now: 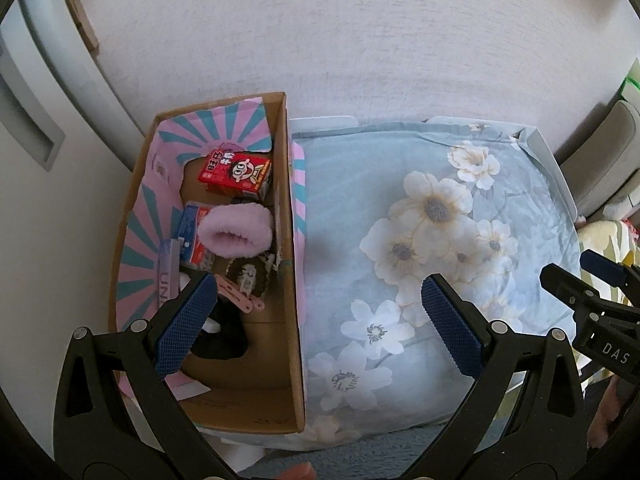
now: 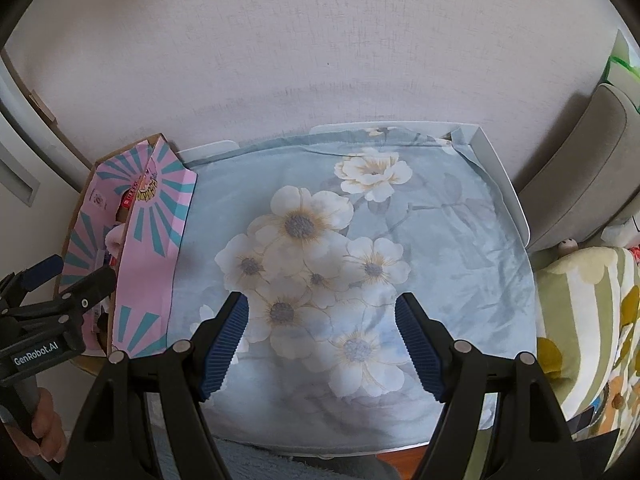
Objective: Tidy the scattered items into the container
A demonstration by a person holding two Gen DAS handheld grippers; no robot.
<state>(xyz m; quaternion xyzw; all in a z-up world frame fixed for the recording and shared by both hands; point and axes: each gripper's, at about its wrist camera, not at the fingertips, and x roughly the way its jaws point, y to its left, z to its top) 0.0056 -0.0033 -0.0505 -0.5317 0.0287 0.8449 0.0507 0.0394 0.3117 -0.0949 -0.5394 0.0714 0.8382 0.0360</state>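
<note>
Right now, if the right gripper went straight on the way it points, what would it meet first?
Most likely the pale blue floral cloth covering the table: the right gripper is open and empty, and nothing lies between its fingers and the fabric. Depth is unclear, but no loose item shows in that line.

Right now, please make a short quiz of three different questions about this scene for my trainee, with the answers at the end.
1. True or false: the red milk carton lies inside the cardboard box.
2. Multiple choice: what is between the fingers of the right claw? A) a pink hair clip B) nothing C) a fluffy pink item
3. Fill in: the flowered cloth beside the box carries ____ scattered items.

Key
1. True; it rests at the far end, beyond the fluffy pink item.
2. B; both it and the left claw are open and hold nothing.
3. No.
</note>
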